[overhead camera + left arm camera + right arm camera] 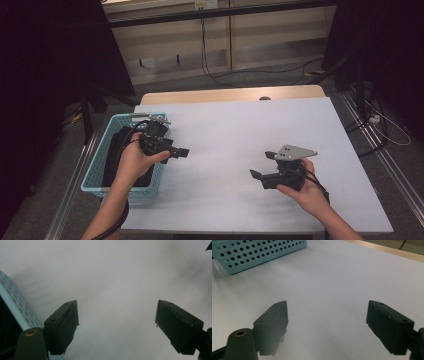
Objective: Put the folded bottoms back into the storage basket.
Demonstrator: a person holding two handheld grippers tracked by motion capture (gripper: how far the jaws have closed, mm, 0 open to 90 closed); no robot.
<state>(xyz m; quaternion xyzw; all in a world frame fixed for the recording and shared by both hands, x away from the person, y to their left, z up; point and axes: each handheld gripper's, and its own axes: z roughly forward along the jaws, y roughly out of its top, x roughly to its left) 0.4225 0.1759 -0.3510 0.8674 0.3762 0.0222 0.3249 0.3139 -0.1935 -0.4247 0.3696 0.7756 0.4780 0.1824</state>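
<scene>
Dark folded item (131, 155) lies stowed in the light-blue basket (95, 170) at table's left; left gripper (177, 151), just beside its rim, and right gripper (264, 167) both gape empty; stowing looks complete.

A pale blue perforated plastic basket (98, 172) sits upright at the left edge of the white table (240, 130), its long side running along that edge. Inside it lies a dark, black item (116, 150), slumped along the basket's floor; what it is cannot be made out.
</scene>
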